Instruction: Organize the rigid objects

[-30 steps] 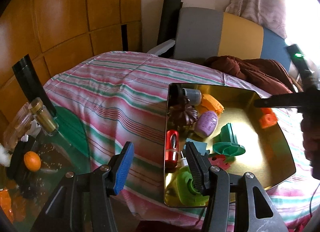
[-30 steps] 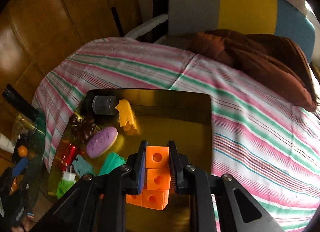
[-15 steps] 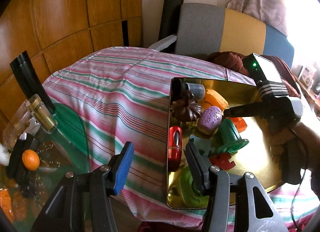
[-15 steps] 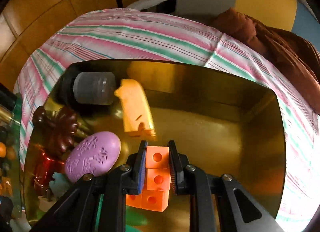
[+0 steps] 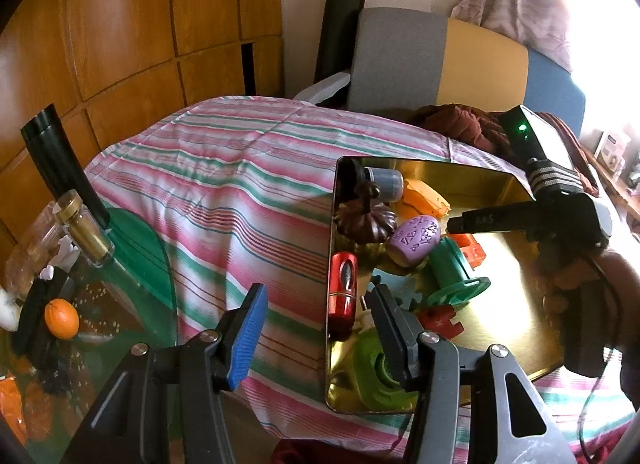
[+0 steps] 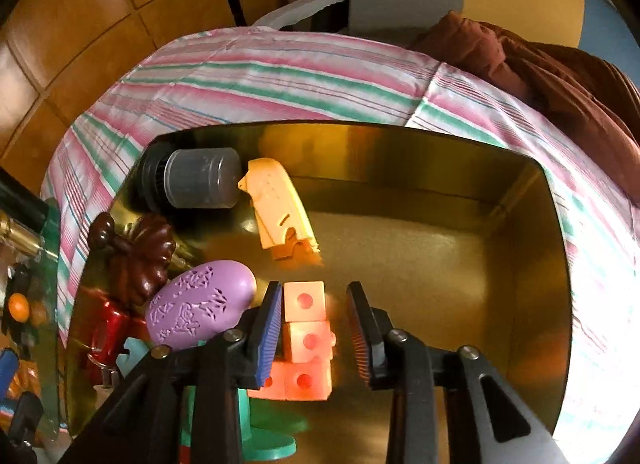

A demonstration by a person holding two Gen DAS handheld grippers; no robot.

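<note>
At the far left of the left wrist view, a green glass tabletop [image 5: 136, 264] carries one gold-capped glass bottle [image 5: 82, 232] and one small orange fruit [image 5: 61, 318], beside a black cylinder [image 5: 60, 167] leaning on the wood-panelled wall. The left gripper [image 5: 316, 328] hangs over the pink, green and white striped bedcover [image 5: 224, 183], its jaws part-open with nothing between them. To the right lies one shiny gold rectangular metal tray [image 5: 492, 179], holding, counted one each: a grey capped cylinder [image 5: 386, 183], a brown pumpkin-shaped ornament [image 5: 366, 219], a yellow-orange curved plastic piece [image 5: 424, 197], a purple patterned egg-shaped object [image 5: 416, 238], a glossy red capsule-shaped case [image 5: 343, 288], a green spool with a wide flange [image 5: 456, 276], a pale blue jigsaw-like piece [image 5: 400, 292], a red notched piece [image 5: 440, 320] and a lime green round part [image 5: 372, 372]. At the right edge a hand [image 5: 580, 284] holds the right gripper [image 5: 456, 223]; tiny lettering on its black finger is unreadable. The right wrist view alone shows the orange block of joined cubes with round holes [image 6: 306, 338]: three stacked and a fourth at the lower left. It sits in the tray just right of the purple egg, between the opening jaws, the blue left pad [image 6: 269, 332] touching or nearly touching it and the right pad clear. That view misses the lime green part.
</note>
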